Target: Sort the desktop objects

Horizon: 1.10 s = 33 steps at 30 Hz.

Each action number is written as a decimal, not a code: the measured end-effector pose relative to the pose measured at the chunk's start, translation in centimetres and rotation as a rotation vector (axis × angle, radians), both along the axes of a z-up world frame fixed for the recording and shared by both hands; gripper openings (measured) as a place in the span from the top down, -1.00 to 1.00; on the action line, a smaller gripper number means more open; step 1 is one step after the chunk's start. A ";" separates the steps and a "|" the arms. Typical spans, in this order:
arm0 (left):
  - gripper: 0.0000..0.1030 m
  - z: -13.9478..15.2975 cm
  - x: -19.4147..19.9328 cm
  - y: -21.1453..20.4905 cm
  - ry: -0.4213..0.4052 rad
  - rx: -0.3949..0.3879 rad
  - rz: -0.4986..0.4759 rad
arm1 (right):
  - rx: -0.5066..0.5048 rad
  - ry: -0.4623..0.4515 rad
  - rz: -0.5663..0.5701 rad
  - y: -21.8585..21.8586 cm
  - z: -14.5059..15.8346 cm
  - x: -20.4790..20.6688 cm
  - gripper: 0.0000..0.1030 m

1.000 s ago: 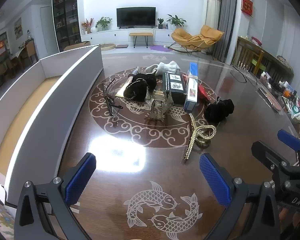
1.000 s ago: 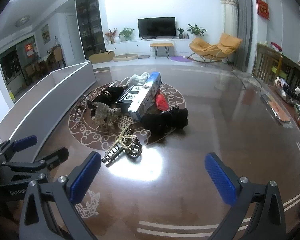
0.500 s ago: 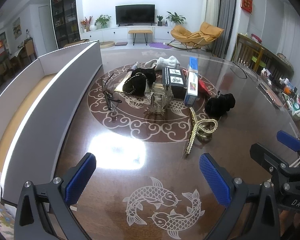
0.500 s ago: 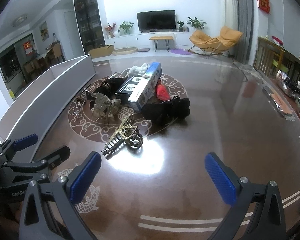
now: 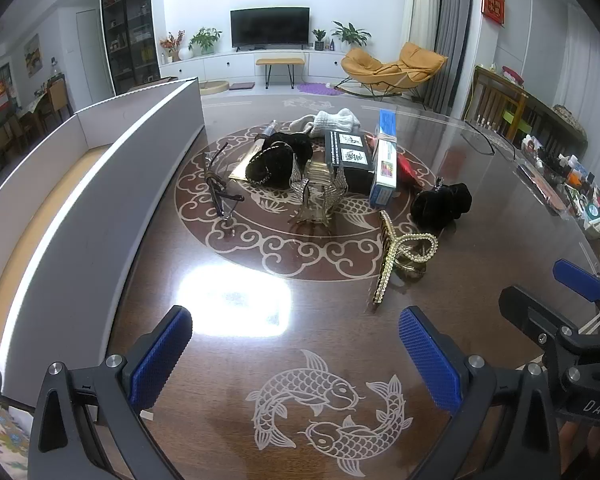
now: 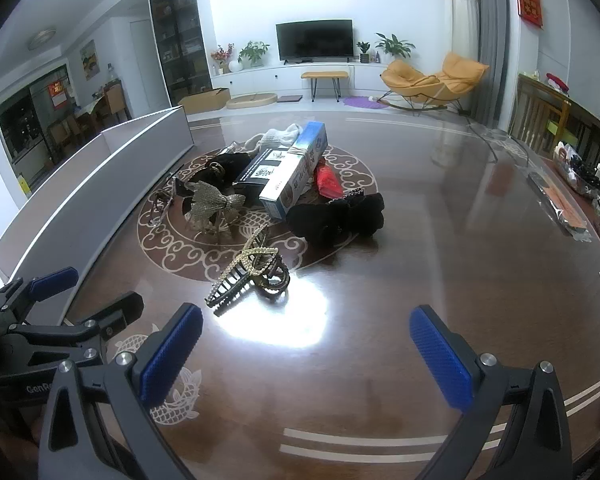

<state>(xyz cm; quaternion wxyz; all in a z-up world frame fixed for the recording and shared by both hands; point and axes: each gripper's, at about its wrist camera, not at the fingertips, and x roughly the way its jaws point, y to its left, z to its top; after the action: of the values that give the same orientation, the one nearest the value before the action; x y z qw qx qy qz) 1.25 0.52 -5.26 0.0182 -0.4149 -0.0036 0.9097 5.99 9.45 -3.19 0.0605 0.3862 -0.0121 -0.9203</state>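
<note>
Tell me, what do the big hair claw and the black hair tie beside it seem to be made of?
The hair claw looks like dark glossy plastic trimmed with gold metal and small sparkling stones; the teeth shine. The black hair tie looks like soft matte fabric, perhaps velvet: it gathers in folds and gives no shine.

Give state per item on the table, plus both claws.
left claw: open, empty
right claw: open, empty
gold hair clip: lying loose, nearest the claws
bow clip: standing on its teeth
black scrunchie: loose, right of pile
blue box: propped on black box
grey tray: open, nothing visible inside
</note>
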 end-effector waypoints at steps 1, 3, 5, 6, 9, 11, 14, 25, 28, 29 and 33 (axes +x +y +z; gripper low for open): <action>-1.00 0.0 0.0 0.0 0.000 0.000 0.000 | 0.000 0.000 0.000 0.0 0.0 0.0 -1.00; -1.00 0.0 0.0 0.0 -0.001 0.000 -0.002 | 0.000 0.001 0.000 0.0 0.0 0.0 -1.00; -1.00 -0.1 0.0 -0.1 -0.001 0.000 -0.004 | 0.000 0.000 0.000 0.0 0.0 0.0 -1.00; -1.00 -0.1 0.0 -0.1 -0.001 0.000 -0.005 | 0.000 0.000 0.000 0.0 0.0 0.0 -1.00; -1.00 -0.1 0.0 -0.1 -0.002 -0.001 -0.005 | -0.001 -0.002 0.000 -0.1 0.0 0.0 -1.00; -1.00 -0.1 0.1 0.0 -0.004 -0.001 -0.005 | -0.001 -0.006 0.002 -0.2 -0.1 0.0 -1.00; -1.00 -0.1 0.1 0.1 -0.004 -0.001 -0.006 | -0.001 -0.007 0.004 -0.3 -0.1 0.1 -1.00; -1.00 -0.1 0.1 0.1 -0.005 0.000 -0.007 | -0.001 -0.007 0.005 -0.4 0.0 0.1 -1.00; -1.00 -0.1 0.1 0.1 -0.004 0.000 -0.008 | 0.000 -0.008 0.007 -0.3 -0.1 0.1 -1.00; -1.00 -0.1 0.1 0.1 -0.004 -0.001 -0.008 | 0.000 -0.008 0.006 -0.4 -0.1 0.0 -1.00; -1.00 -0.1 0.1 0.1 -0.005 0.001 -0.008 | 0.001 -0.007 0.008 -0.3 -0.1 0.1 -1.00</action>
<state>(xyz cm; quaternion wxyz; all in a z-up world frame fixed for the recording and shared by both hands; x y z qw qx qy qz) 1.34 0.60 -5.35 0.0221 -0.4171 -0.0022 0.9086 6.04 9.11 -3.30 0.0638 0.3897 -0.0101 -0.9187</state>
